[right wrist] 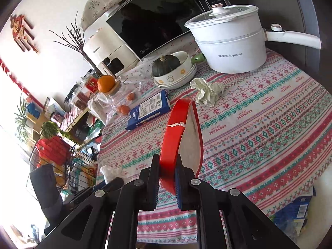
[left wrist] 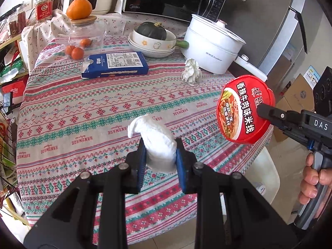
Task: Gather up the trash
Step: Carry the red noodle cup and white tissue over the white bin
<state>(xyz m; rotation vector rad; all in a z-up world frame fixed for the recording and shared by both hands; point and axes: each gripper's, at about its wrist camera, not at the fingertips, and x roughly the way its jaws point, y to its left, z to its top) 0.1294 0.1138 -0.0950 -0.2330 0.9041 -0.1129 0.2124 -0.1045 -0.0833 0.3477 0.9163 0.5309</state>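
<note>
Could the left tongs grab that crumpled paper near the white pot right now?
Probably not: the left tongs are already shut on a white tissue wad. The crumpled paper itself lies unobstructed on the tablecloth.

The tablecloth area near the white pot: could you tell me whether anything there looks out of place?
Yes: a crumpled tissue lies loose on the tablecloth beside the white pot, apart from the stacked bowls. It looks like leftover trash. Nothing appears spilled.

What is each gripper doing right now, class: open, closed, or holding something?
Left gripper: closed on a white tissue wad.
Right gripper: closed on the rim of a red noodle-bowl lid.
</note>
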